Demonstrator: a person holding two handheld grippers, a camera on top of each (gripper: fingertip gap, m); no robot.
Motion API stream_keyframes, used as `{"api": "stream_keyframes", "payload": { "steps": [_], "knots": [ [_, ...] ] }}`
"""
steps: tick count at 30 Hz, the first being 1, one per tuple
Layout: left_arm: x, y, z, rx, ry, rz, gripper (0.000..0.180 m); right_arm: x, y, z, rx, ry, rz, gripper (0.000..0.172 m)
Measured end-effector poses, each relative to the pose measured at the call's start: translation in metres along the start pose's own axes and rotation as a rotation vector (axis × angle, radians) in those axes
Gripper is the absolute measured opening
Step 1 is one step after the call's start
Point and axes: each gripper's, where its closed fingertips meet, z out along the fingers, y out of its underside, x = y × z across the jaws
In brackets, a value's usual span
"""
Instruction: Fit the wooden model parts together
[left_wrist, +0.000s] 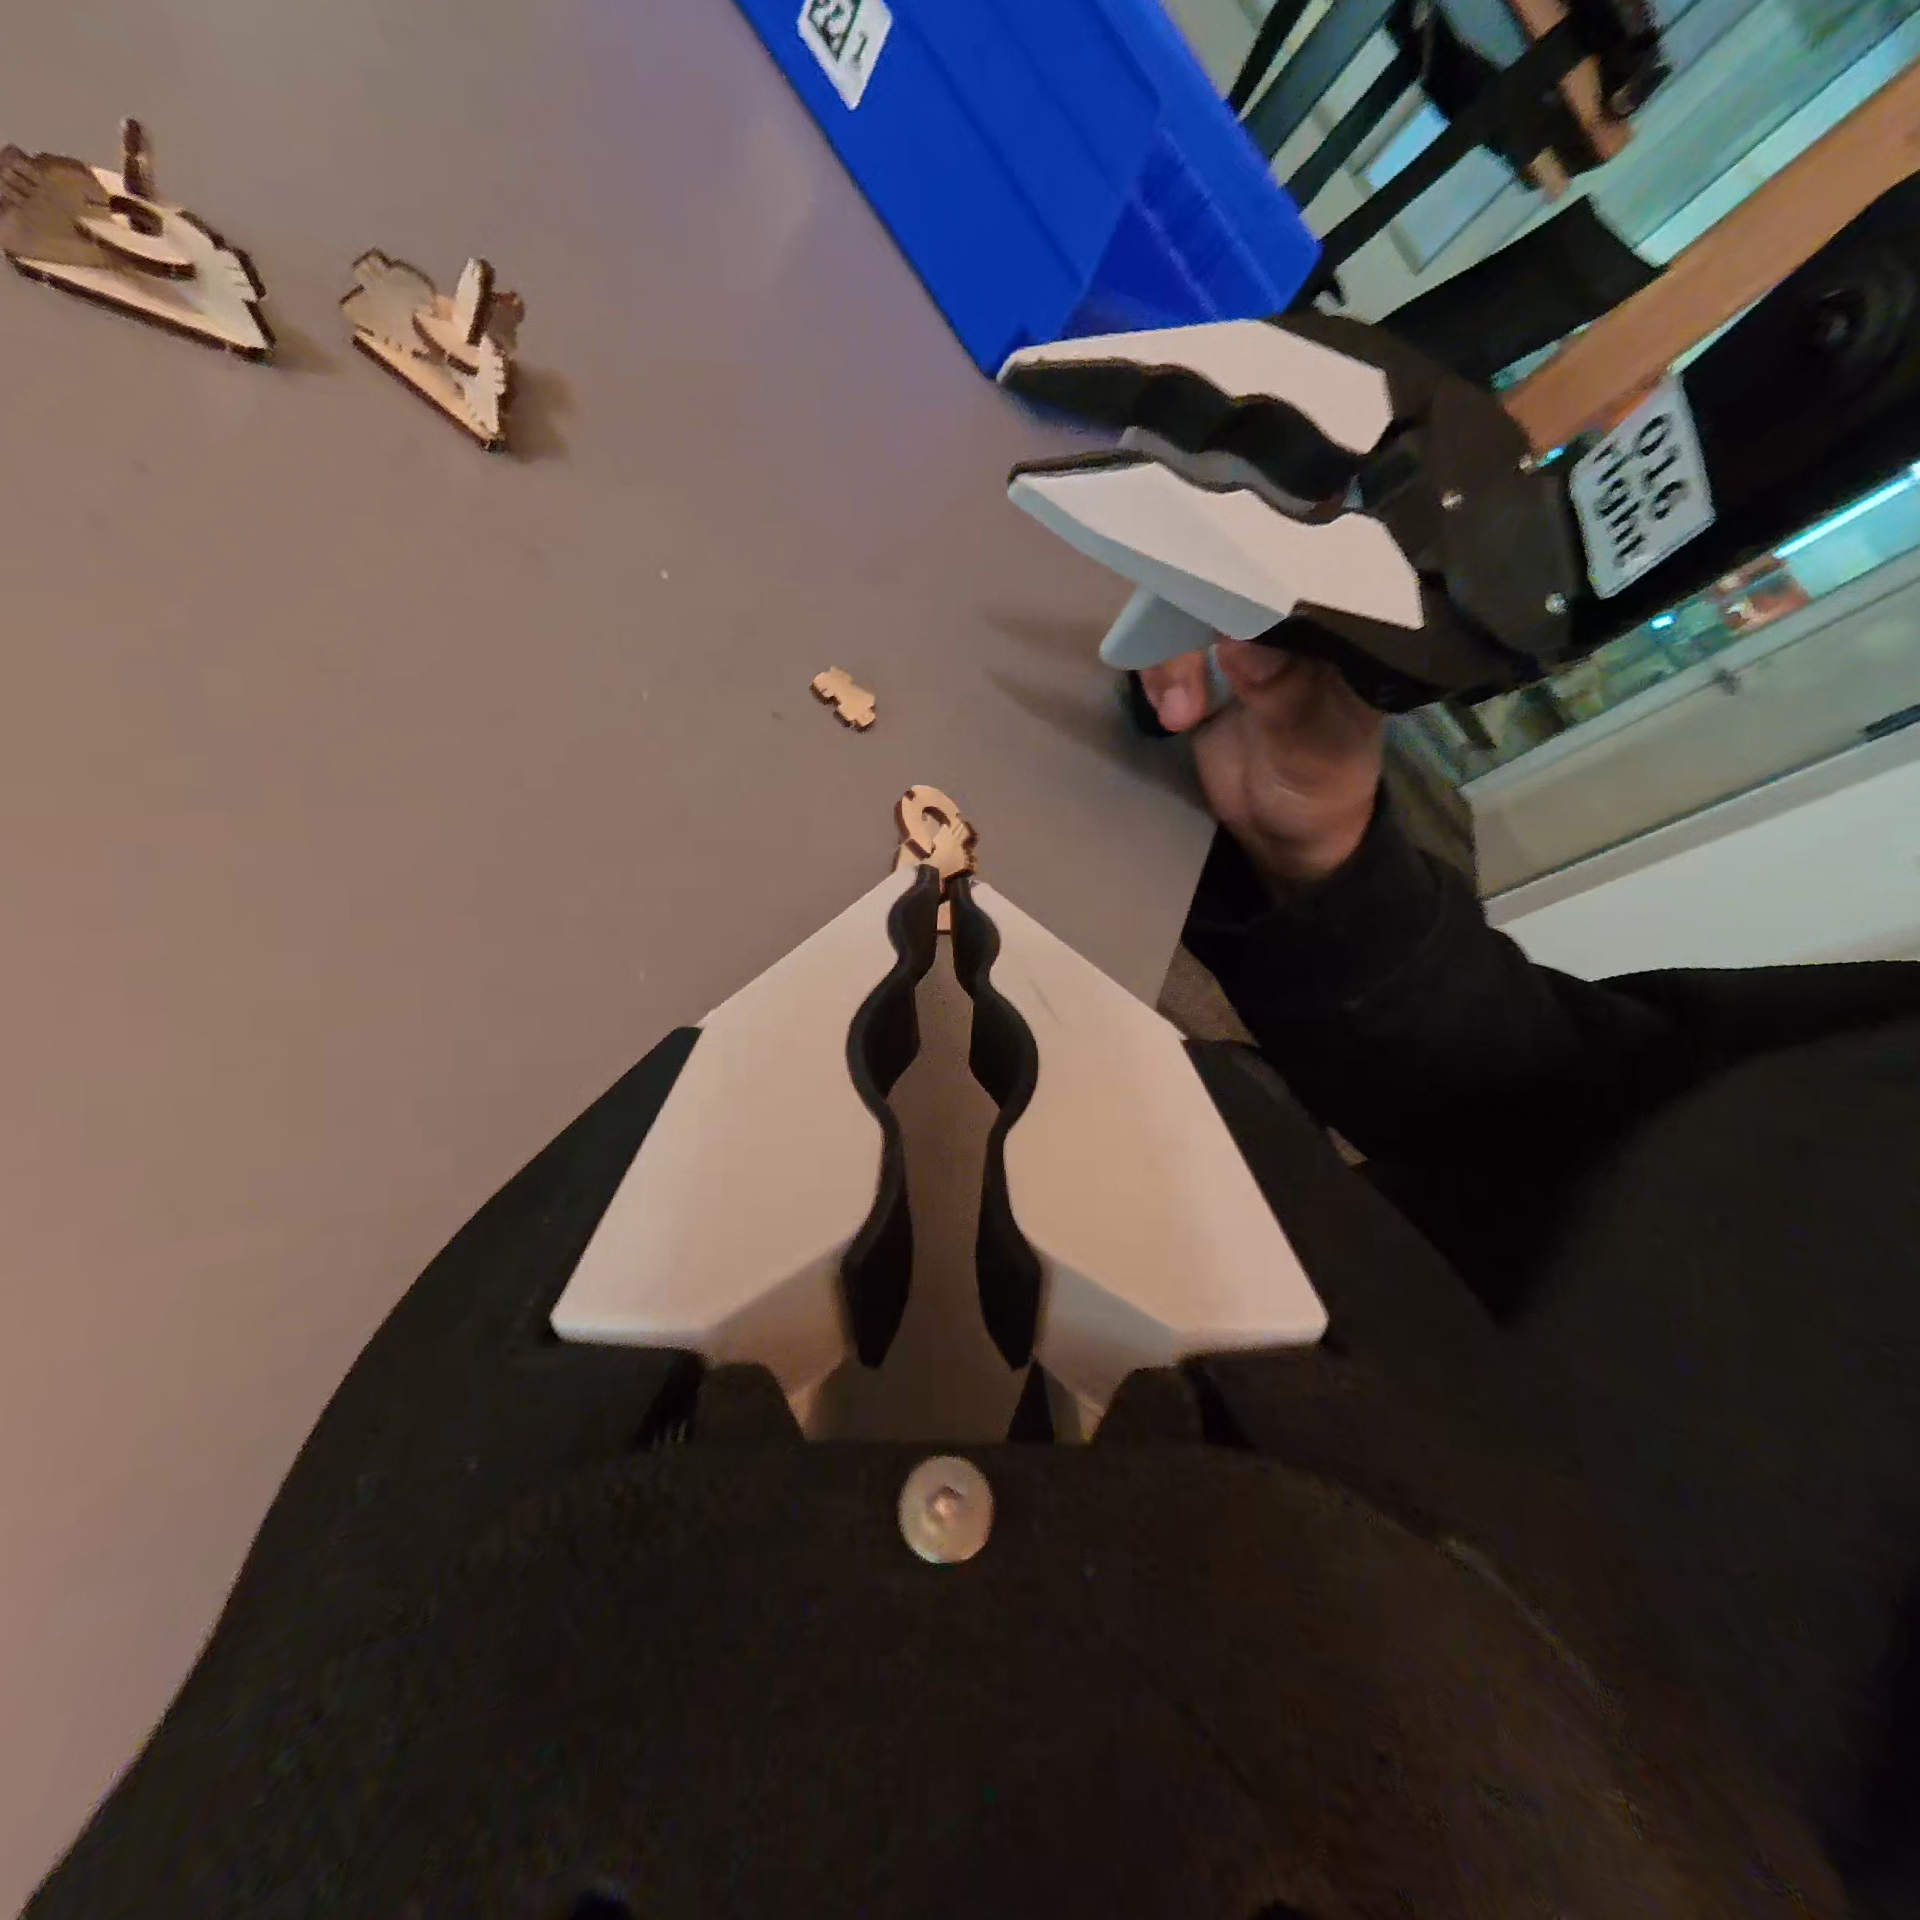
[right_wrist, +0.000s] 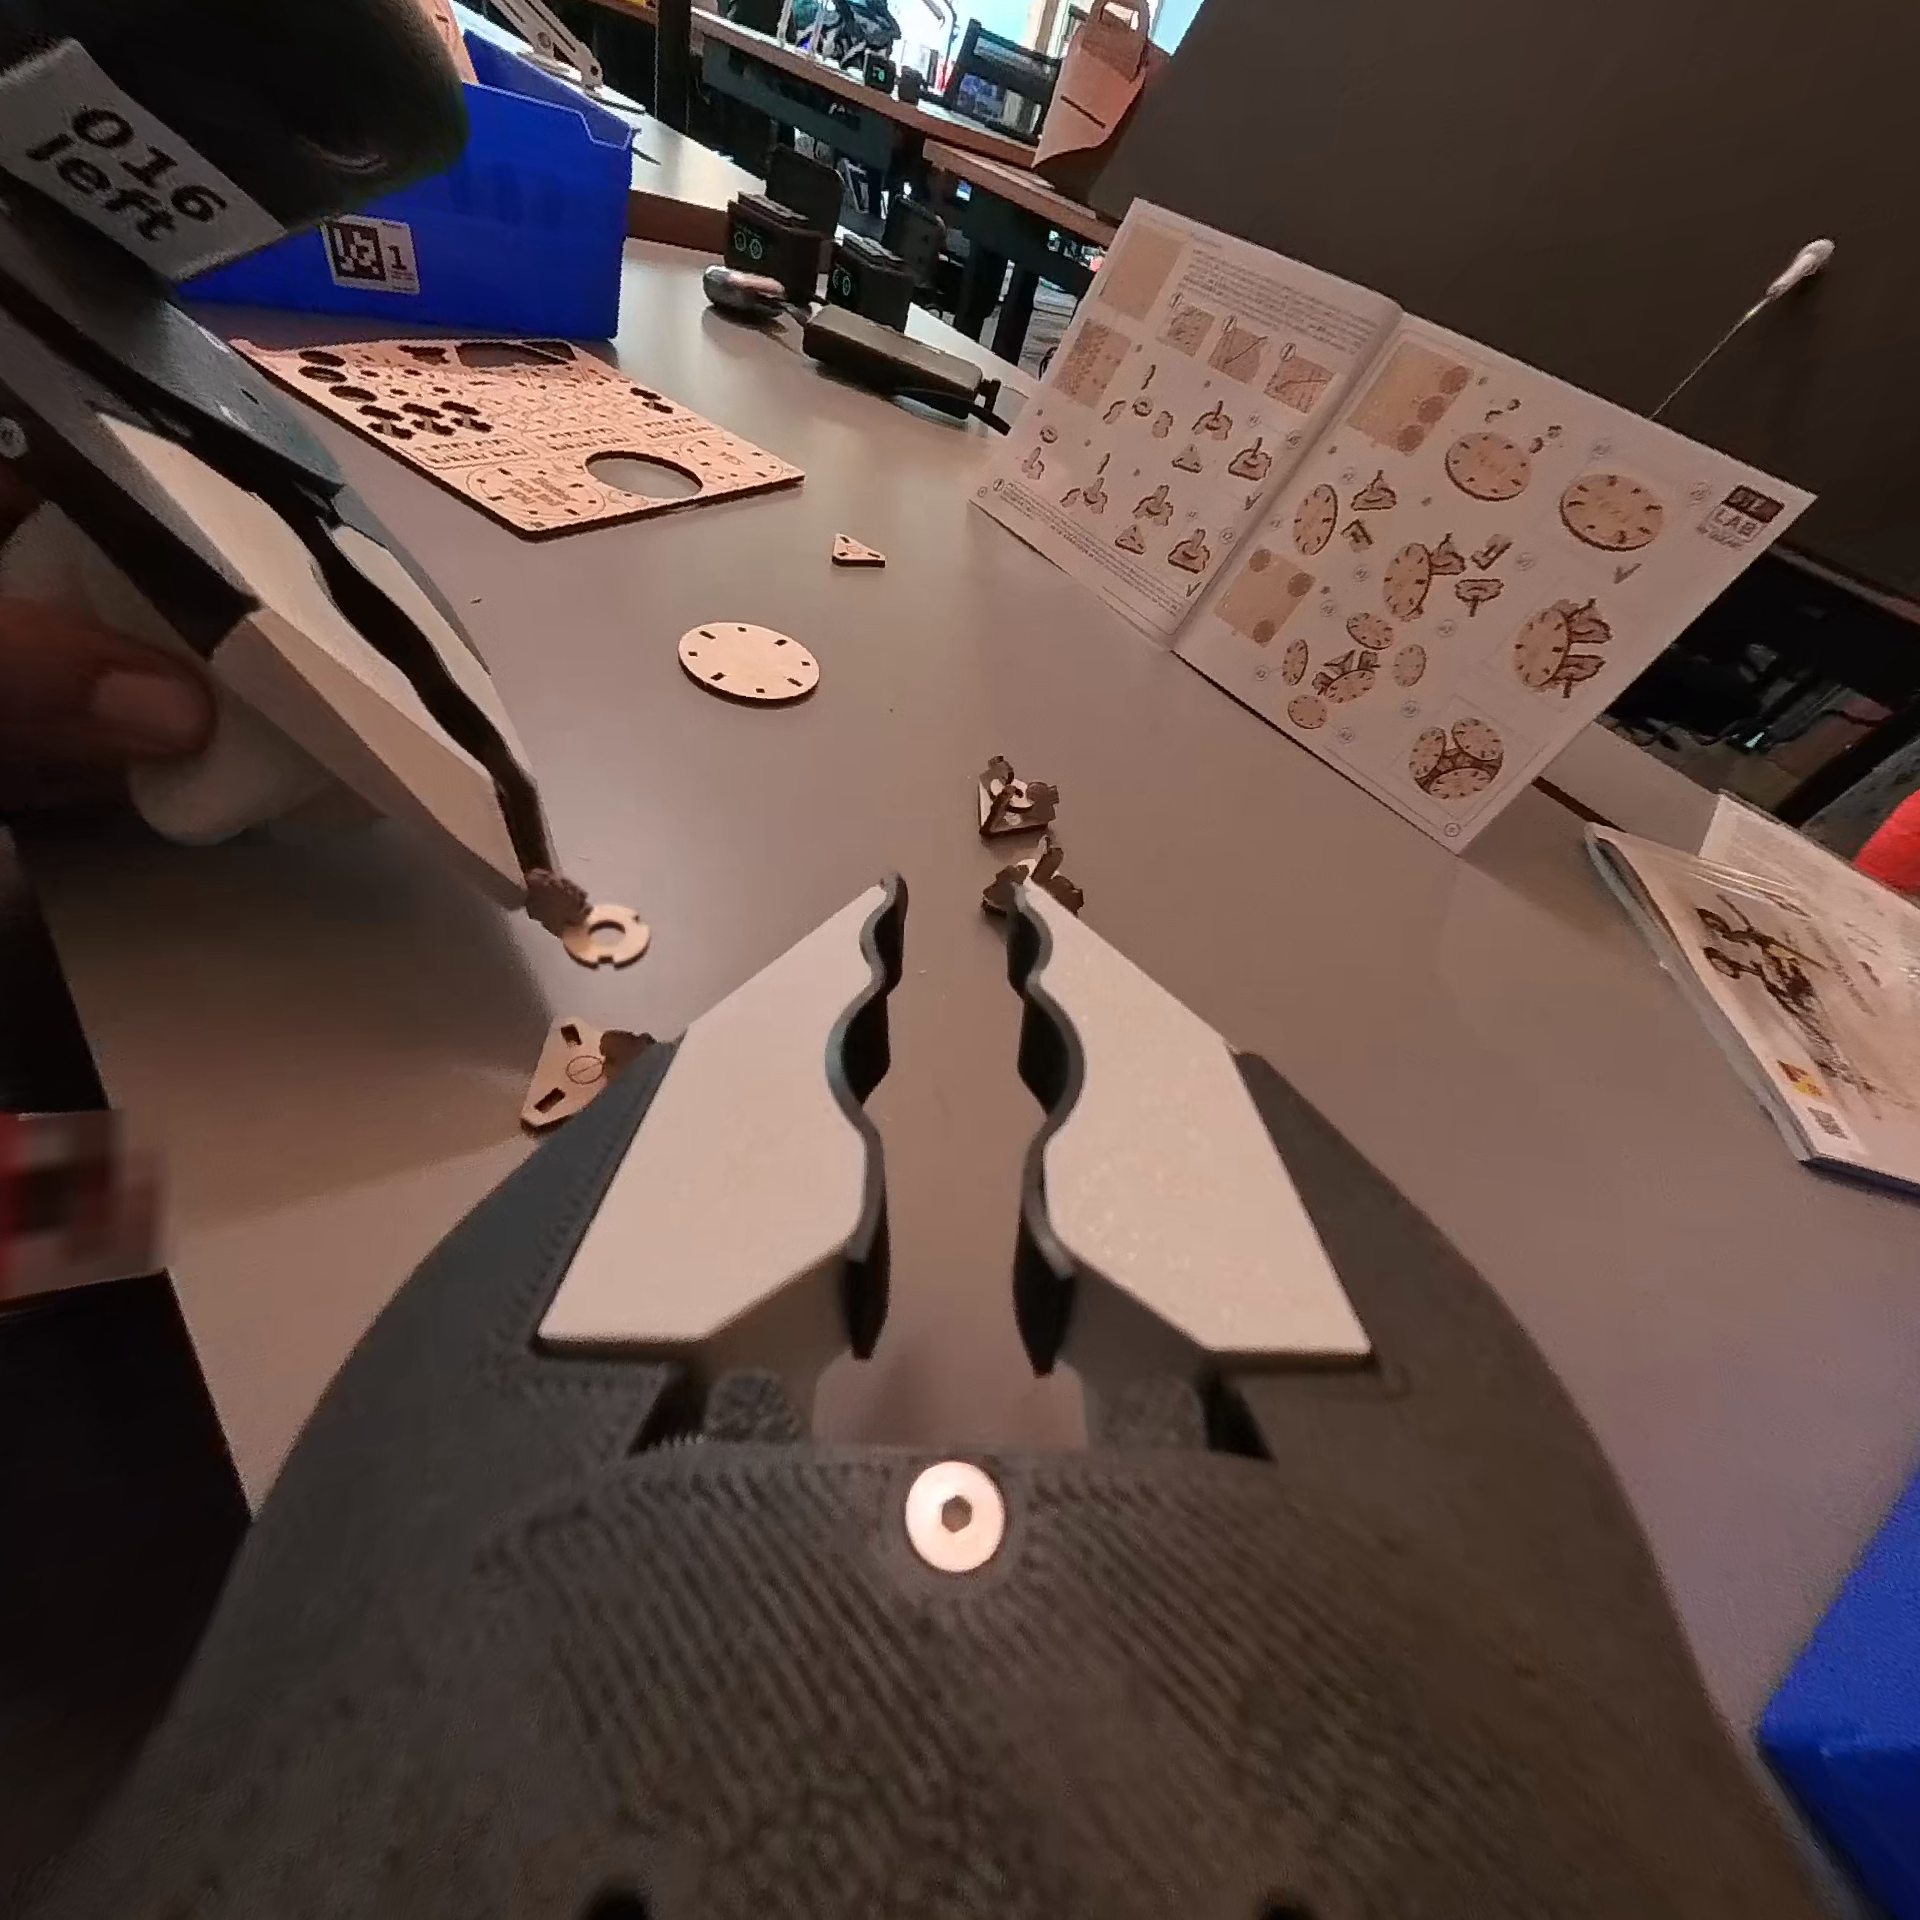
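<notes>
My left gripper (left_wrist: 940, 883) is shut on a small toothed wooden piece (left_wrist: 948, 847) that is joined to a flat wooden ring (left_wrist: 923, 810). It holds them low over the grey table (left_wrist: 520, 727). The right wrist view shows this gripper (right_wrist: 535, 883) pinching the toothed piece (right_wrist: 551, 896) with the ring (right_wrist: 608, 935) hanging from it. My right gripper (right_wrist: 961, 899) is open with nothing between its fingers, above the table near a small wooden assembly (right_wrist: 1039, 883). It also shows in the left wrist view (left_wrist: 1023, 431), held by a hand (left_wrist: 1278, 758).
A wooden triangle plate (right_wrist: 571, 1070), a round disc (right_wrist: 748, 663), a second small assembly (right_wrist: 1013, 800), a punched wooden sheet (right_wrist: 520, 436), an open instruction booklet (right_wrist: 1382, 520) and a blue bin (right_wrist: 468, 229) are on the table. A loose small piece (left_wrist: 844, 698) and two assemblies (left_wrist: 436, 348) lie farther off. Tip to tip, the grippers are about 9 cm apart.
</notes>
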Motion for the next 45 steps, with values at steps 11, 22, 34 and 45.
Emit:
{"api": "stream_keyframes", "payload": {
  "steps": [11, 22, 34, 45],
  "knots": [
    [0.004, 0.006, 0.003, -0.035, 0.013, 0.021, 0.001, 0.000, 0.000, 0.000, -0.002, -0.005, 0.004, 0.017],
    [0.022, 0.025, 0.009, -0.180, 0.140, 0.070, 0.001, -0.002, 0.001, 0.001, -0.007, -0.006, -0.011, 0.017],
    [0.012, 0.021, 0.008, -0.354, 0.224, 0.245, 0.001, -0.005, 0.003, 0.003, -0.025, 0.009, -0.049, 0.017],
    [0.009, 0.015, 0.009, -0.376, 0.290, 0.193, 0.001, -0.002, -0.001, 0.000, 0.004, 0.007, -0.025, 0.017]
  ]
}}
